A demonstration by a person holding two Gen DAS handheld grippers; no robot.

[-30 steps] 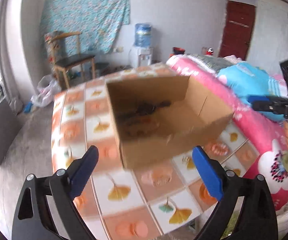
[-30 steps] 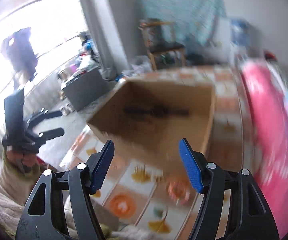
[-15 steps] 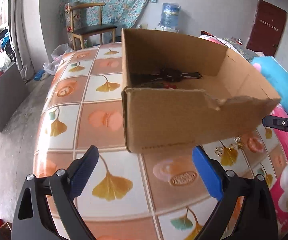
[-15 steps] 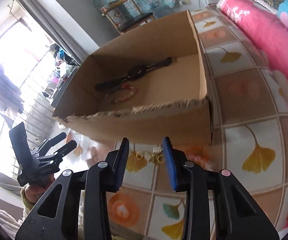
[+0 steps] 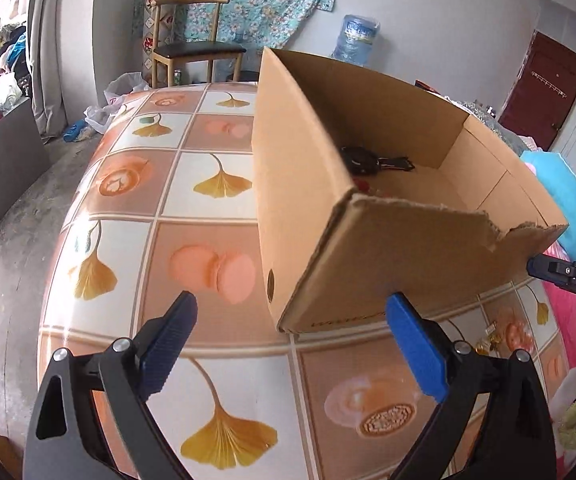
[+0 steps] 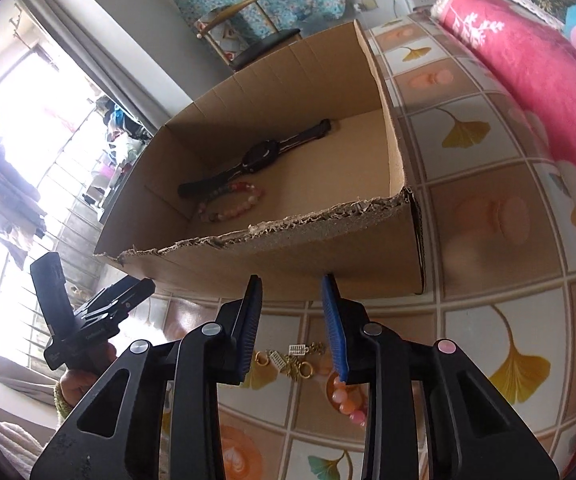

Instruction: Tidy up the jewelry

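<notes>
While both claws hover apart, right claw (image 6: 294, 312) above gold jewelry (image 6: 292, 360), box (image 6: 288, 256) torn rim beyond.

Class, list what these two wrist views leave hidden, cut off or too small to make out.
- Gold jewelry, right wrist: too small to tell the pieces apart.
- Orange bracelet, right wrist: mostly behind the right gripper.
- Box contents, left wrist: near wall hides most of the watch.
- Left gripper: empty.
</notes>
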